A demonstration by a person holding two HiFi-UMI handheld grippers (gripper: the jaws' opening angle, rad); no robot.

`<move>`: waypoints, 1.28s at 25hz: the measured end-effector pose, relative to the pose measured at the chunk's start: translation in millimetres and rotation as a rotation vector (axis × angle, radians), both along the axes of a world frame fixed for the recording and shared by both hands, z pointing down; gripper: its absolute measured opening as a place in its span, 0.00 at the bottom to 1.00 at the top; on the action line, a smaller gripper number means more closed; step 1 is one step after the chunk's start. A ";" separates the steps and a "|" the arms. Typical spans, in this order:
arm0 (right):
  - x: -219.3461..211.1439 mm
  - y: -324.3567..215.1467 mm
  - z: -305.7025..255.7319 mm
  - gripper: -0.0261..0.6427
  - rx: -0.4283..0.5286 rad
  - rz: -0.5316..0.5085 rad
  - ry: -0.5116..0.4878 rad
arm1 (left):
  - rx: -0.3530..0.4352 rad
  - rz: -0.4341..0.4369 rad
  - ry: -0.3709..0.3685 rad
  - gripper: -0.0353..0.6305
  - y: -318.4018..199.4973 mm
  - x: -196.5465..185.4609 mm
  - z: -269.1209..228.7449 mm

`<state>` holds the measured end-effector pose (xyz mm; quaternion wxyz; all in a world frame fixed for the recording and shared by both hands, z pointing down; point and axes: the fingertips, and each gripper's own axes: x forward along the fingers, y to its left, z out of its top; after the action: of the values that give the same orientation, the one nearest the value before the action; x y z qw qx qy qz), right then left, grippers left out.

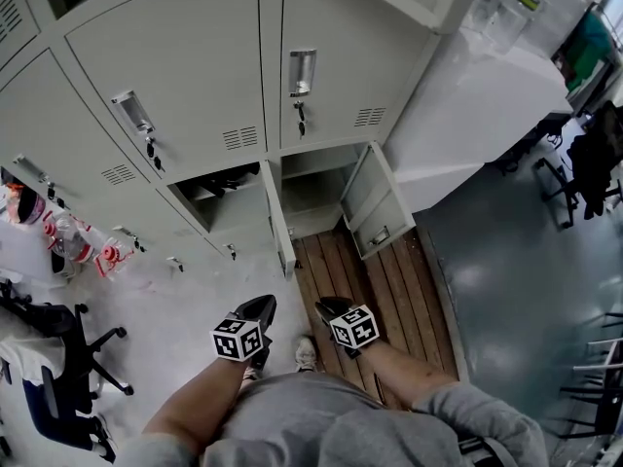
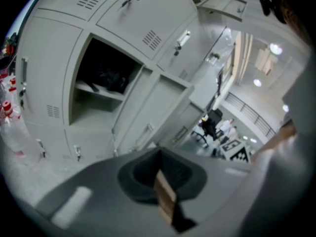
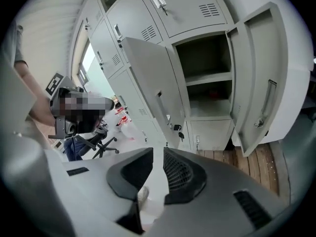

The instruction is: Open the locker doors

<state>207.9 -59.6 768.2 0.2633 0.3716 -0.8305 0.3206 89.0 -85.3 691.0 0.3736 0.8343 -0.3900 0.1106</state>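
While you stand facing the lockers, two low bays are already open: L bay, w/ dark stuff on its shelf, and R bay right beside it. Mid door sticks out edge-on btwn the two bays, so take it as your ref. R door is swung wide on the far side of R bay from mid door, out over the wood floor. Doors above mid door are shut, w/ keys hanging from their locks. Your L gripper hangs just below-left of mid door's free end, not touching it; its jaws are pressed together w/ nothing in them. Your R gripper sits just below-right of mid door, also clear of it; its jaws stand a narrow gap apart and empty, w/ your shoe showing thru the gap.
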 end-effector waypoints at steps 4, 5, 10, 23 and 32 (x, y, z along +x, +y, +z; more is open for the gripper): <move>9.0 -0.1 -0.3 0.13 -0.003 0.015 0.010 | -0.005 0.019 -0.012 0.06 1.3 1.7 -0.3; 9.7 0.3 -0.1 0.13 -0.004 0.017 0.010 | -0.007 0.028 -0.023 0.06 2.0 2.3 0.6; 11.4 1.6 1.9 0.13 -0.007 0.024 0.010 | -0.003 0.011 -0.013 0.06 0.1 3.0 0.7; -14.1 -47.5 -121.4 0.12 0.169 -0.043 -0.096 | 0.214 -0.089 -0.030 0.06 -26.7 -30.9 -100.9; -79.6 -114.2 -357.5 0.10 0.473 -0.099 -0.243 | 0.568 -0.179 0.008 0.06 -58.4 -136.2 -318.6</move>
<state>128.3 -173.8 410.7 0.0830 0.3404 -0.9250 0.1468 -47.1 -143.7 372.5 0.1352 0.8683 -0.4757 -0.0394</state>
